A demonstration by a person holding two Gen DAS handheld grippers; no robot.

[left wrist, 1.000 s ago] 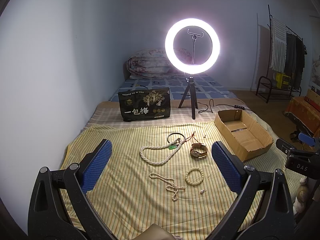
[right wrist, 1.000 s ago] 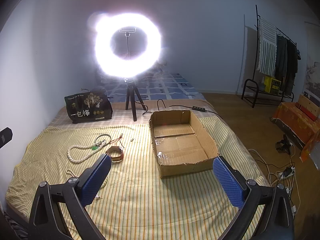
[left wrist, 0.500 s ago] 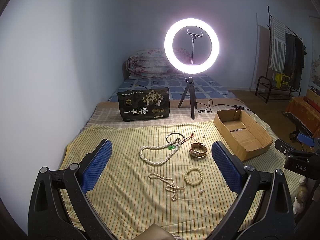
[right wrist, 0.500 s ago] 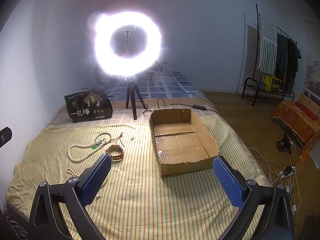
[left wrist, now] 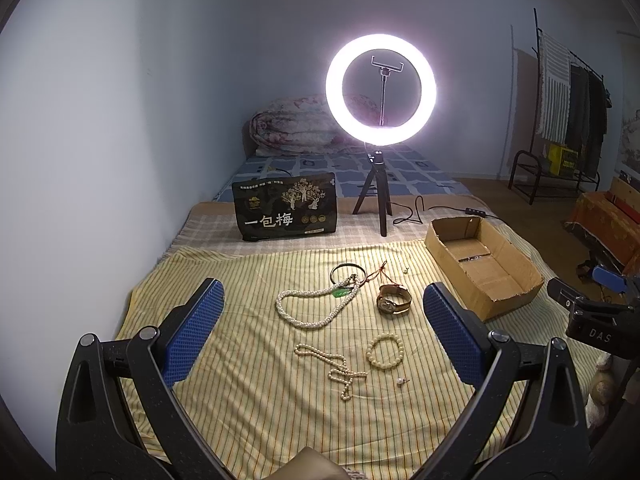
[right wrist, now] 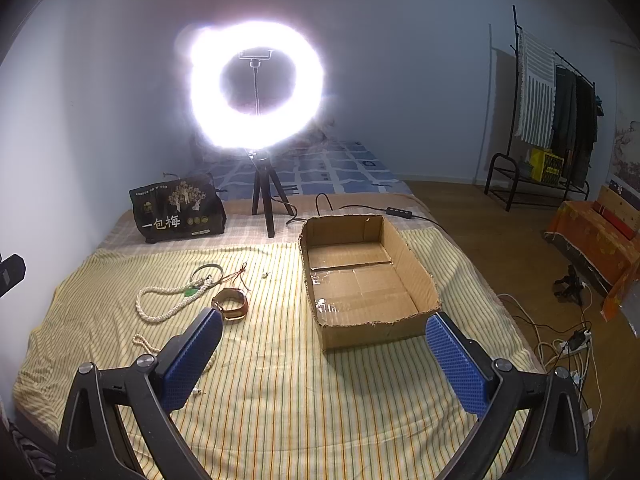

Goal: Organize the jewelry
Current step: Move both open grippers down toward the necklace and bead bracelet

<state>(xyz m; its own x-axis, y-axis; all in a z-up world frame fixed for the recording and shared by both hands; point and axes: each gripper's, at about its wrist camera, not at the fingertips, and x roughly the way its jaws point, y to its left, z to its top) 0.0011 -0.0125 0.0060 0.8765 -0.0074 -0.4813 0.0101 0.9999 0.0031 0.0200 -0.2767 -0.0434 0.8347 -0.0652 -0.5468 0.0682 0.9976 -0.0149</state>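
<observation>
Jewelry lies on a yellow striped cloth (left wrist: 248, 392): a long pearl necklace (left wrist: 308, 308) with a green pendant, a thin bead string (left wrist: 332, 364), a bead bracelet (left wrist: 385, 351), a brown-strap watch (left wrist: 394, 299), a dark bangle (left wrist: 347, 272) and a small earring (left wrist: 401, 380). An empty cardboard box (right wrist: 360, 280) stands to their right. My left gripper (left wrist: 323, 328) is open and empty above the jewelry. My right gripper (right wrist: 322, 354) is open and empty in front of the box; the watch (right wrist: 231, 304) and pearl necklace (right wrist: 168, 300) lie to its left.
A lit ring light on a tripod (left wrist: 380, 92) and a black printed bag (left wrist: 286, 212) stand behind the cloth. A cable with a switch (right wrist: 396, 212) runs past the box. A clothes rack (right wrist: 556, 112) and floor cables (right wrist: 568, 344) are at the right.
Both grippers have drifted very slightly; the scene shifted a little left in the left wrist view. Nothing was picked up or moved.
</observation>
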